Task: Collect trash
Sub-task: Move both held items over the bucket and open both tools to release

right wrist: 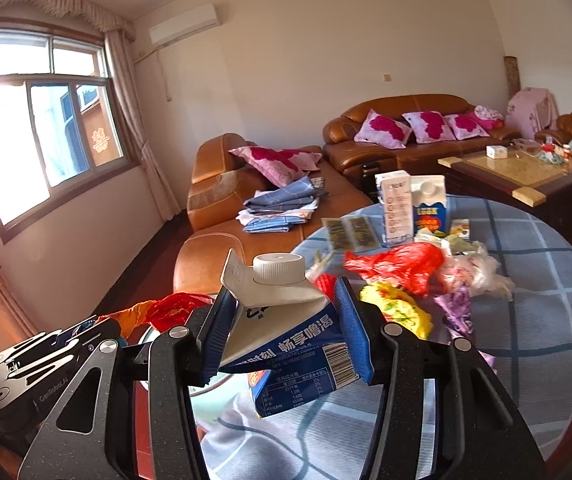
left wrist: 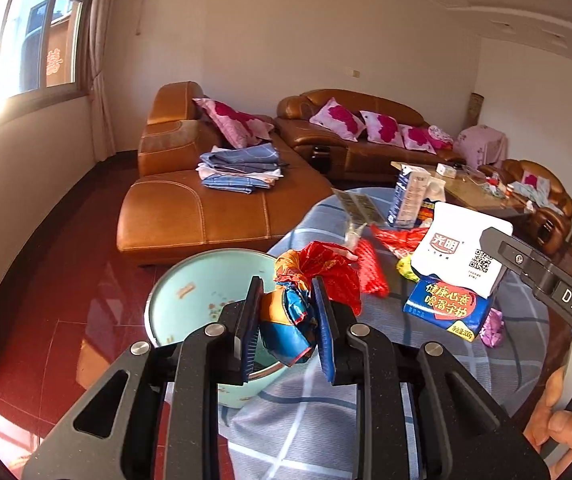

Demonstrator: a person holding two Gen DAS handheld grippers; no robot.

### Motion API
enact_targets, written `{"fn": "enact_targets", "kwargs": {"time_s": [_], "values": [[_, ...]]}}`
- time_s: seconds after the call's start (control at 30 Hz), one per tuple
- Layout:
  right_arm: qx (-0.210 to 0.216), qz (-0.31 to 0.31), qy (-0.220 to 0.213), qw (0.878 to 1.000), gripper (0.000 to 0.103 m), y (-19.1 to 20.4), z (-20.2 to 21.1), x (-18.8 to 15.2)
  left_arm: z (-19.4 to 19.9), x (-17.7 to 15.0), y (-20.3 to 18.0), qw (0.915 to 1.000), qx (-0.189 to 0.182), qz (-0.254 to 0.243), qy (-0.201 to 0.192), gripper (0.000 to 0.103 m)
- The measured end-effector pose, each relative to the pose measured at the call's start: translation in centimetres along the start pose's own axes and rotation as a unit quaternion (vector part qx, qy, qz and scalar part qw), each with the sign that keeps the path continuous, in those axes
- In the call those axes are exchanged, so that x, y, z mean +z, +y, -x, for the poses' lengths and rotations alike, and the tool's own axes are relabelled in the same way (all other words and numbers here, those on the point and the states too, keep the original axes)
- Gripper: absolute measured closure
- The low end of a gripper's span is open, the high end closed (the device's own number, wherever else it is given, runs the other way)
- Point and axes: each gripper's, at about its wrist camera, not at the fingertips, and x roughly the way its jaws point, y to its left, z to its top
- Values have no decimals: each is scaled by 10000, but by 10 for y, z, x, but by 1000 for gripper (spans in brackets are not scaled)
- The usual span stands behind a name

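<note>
Left gripper [left wrist: 286, 316] is clamped on a crumpled snack wrapper [left wrist: 290, 320] above the bin [left wrist: 189, 292] (pale blue), right gripper [right wrist: 281, 332] squeezing a milk carton [right wrist: 286, 344].

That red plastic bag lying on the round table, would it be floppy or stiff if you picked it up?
Probably floppy: the red plastic bag lies crumpled and thin. Likely very light, so a push might just slide it across the checked tablecloth. It shouldn't roll.
</note>
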Motion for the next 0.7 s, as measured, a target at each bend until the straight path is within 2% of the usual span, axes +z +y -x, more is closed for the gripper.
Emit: {"fn": "enact_targets", "kwargs": {"time_s": [0.7], "values": [[493, 350, 194, 9980, 52, 63, -28, -5, -2, -5, 46, 9984, 392, 395, 83, 78]]}}
